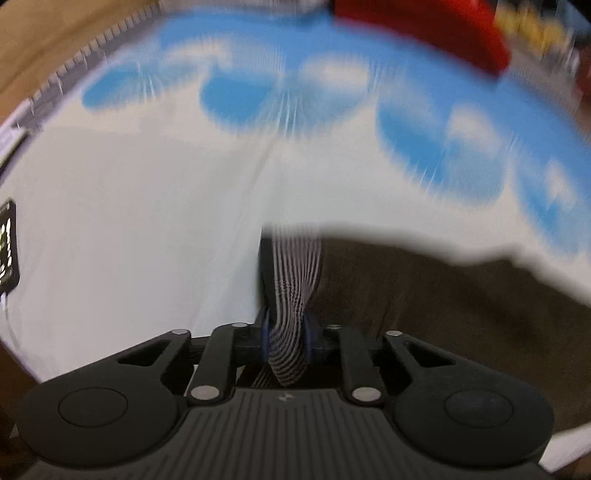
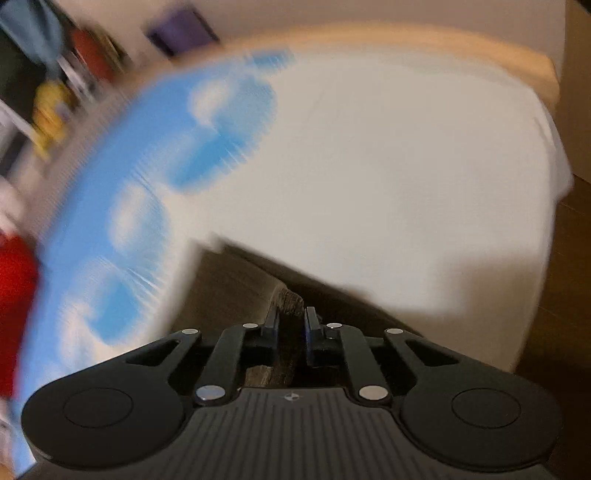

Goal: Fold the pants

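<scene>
The dark brown pants hang over a bed with a white and blue cloud sheet. My left gripper is shut on the pants' black-and-white striped band, which runs up between the fingers. In the right wrist view my right gripper is shut on a bunched brown edge of the pants, held above the sheet. Both views are motion blurred.
A red object lies at the far edge of the bed, also in the right wrist view. A black tag-like object sits at the left edge. Cluttered shelves stand beyond the bed. A tan bed edge runs along the far right.
</scene>
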The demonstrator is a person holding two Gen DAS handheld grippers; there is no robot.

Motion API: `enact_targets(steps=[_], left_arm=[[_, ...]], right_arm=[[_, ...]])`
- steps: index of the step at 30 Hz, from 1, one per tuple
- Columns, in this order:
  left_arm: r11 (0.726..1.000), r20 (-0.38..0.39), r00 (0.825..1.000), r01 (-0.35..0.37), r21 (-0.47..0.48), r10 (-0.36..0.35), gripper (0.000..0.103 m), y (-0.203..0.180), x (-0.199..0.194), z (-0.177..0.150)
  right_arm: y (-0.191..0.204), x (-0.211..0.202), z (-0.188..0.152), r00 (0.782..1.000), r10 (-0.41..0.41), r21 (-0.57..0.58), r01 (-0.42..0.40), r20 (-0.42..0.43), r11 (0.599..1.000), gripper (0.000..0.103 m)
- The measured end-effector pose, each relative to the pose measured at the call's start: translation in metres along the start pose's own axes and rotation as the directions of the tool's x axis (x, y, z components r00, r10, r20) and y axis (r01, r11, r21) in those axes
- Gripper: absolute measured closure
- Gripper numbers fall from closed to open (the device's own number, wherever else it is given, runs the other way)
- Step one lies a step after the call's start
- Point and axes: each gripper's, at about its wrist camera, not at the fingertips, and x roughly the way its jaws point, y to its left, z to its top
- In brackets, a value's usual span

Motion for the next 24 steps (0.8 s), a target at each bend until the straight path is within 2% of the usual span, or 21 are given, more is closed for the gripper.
enact_targets(steps=[2, 3, 5, 6, 8, 11, 12, 14, 15, 16, 19, 21, 22, 23, 24], left_arm=[[0.999, 0.036, 0.999, 0.015, -0.034, -0.013, 0.085, 0.009, -0.013, -0.002], [0.999, -0.002, 1.000, -0.006, -0.035, 0.005, 0.085, 0.013, -0.009, -0.005], [0.999, -0.082, 0.996, -0.043, -0.008, 0.042, 0.084, 0.016, 0.005, -0.011], [0.998, -0.116, 0.991, -0.060, 0.023, 0.062, 0.084, 0.015, 0.013, -0.014], [0.993, -0.162, 0.982, -0.090, 0.071, 0.100, 0.084, 0.012, 0.023, -0.018], [0.979, -0.207, 0.967, -0.118, 0.166, 0.152, 0.074, 0.003, 0.032, -0.024], [0.973, -0.183, 0.967, -0.140, 0.185, 0.174, 0.069, 0.000, 0.030, -0.023], [0.976, -0.088, 0.983, -0.147, 0.161, 0.162, 0.066, -0.003, 0.016, -0.015], [0.981, -0.026, 0.990, -0.136, 0.138, 0.140, 0.061, -0.003, 0.006, -0.011], [0.985, 0.019, 0.992, -0.123, 0.121, 0.122, 0.060, -0.003, -0.001, -0.008], [0.993, 0.075, 0.995, -0.074, 0.095, 0.067, 0.061, -0.007, -0.008, -0.002], [0.994, 0.029, 1.000, -0.008, 0.113, 0.005, 0.063, -0.013, 0.000, -0.001], [0.992, -0.003, 1.000, 0.010, 0.123, -0.010, 0.067, -0.019, 0.004, -0.004], [0.990, -0.061, 0.998, 0.014, 0.140, -0.006, 0.069, -0.021, 0.014, -0.008], [0.987, -0.129, 0.991, -0.012, 0.160, 0.033, 0.073, -0.022, 0.028, -0.012]], right_arm=[[0.002, -0.027, 0.004, 0.993, 0.081, 0.025, -0.083, 0.083, 0.996, 0.091], [0.001, -0.036, 0.004, 0.990, 0.080, 0.022, -0.083, 0.116, 0.996, 0.091], [-0.002, -0.041, 0.003, 0.991, -0.009, 0.012, 0.007, 0.135, 1.000, 0.091], [-0.006, -0.033, 0.002, 0.991, -0.091, 0.005, 0.091, 0.096, 0.996, 0.091], [-0.020, -0.012, -0.004, 0.981, -0.194, 0.032, 0.194, -0.016, 0.980, 0.091], [-0.031, 0.014, -0.010, 0.956, -0.254, 0.012, 0.259, -0.146, 0.966, 0.090], [-0.032, 0.017, -0.010, 0.945, -0.292, -0.003, 0.294, -0.145, 0.956, 0.089], [-0.031, 0.014, -0.010, 0.936, -0.330, -0.016, 0.331, -0.124, 0.944, 0.087], [-0.028, 0.007, -0.008, 0.942, -0.324, -0.009, 0.325, -0.082, 0.946, 0.086], [-0.022, 0.000, -0.008, 0.948, -0.318, -0.027, 0.317, -0.033, 0.948, 0.086], [0.000, -0.013, -0.008, 0.960, -0.268, -0.128, 0.277, 0.087, 0.952, 0.085], [0.007, -0.009, -0.004, 0.975, -0.200, -0.161, 0.214, 0.098, 0.963, 0.083], [0.010, -0.006, -0.003, 0.984, -0.160, -0.174, 0.171, 0.075, 0.970, 0.083], [0.013, 0.000, -0.005, 0.993, -0.116, -0.184, 0.120, 0.032, 0.975, 0.082], [0.015, 0.006, -0.007, 0.997, -0.078, -0.193, 0.073, -0.019, 0.978, 0.079]])
